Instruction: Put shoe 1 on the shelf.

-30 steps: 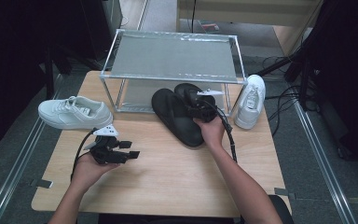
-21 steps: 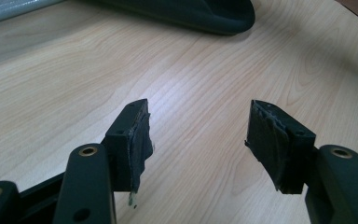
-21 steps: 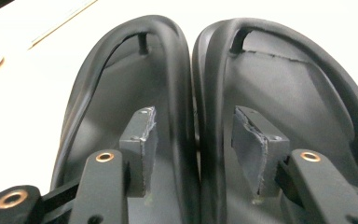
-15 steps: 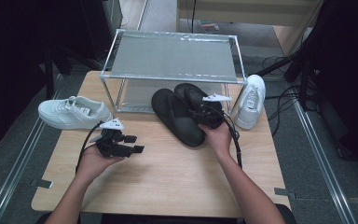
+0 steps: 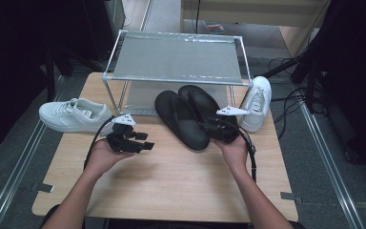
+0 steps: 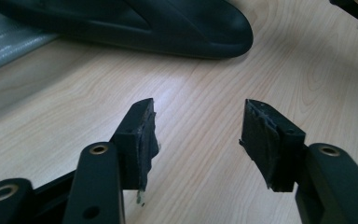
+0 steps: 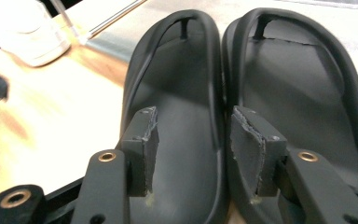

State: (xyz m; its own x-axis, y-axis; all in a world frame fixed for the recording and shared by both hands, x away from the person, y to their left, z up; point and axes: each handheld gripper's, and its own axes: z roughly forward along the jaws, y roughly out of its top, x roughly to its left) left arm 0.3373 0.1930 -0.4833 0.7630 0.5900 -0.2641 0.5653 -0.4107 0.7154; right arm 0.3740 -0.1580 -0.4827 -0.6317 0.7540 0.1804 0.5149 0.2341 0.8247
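Two black slippers lie side by side mid-table, the left slipper (image 5: pixel 178 119) (image 7: pixel 177 93) and the right slipper (image 5: pixel 200 102) (image 7: pixel 298 93), toes under the rack. My right gripper (image 5: pixel 208 125) (image 7: pixel 196 149) hovers over their heel ends, jaws apart, pads clear of the rubber. My left gripper (image 5: pixel 145 141) (image 6: pixel 198 135) sits left of the slippers above bare wood, pointing at the near slipper's heel (image 6: pixel 168 23). Its jaws have just been closing but still stand open with nothing between them.
A metal wire rack (image 5: pixel 176 59) stands at the table's back. One white sneaker (image 5: pixel 74 114) lies at the left edge, another white sneaker (image 5: pixel 257 102) at the right beside the rack leg. The wooden table (image 5: pixel 171 186) runs on toward the person.
The left gripper has moved right, toward the slippers. The right gripper has drawn back from over the slippers toward the person. The slippers have not moved.
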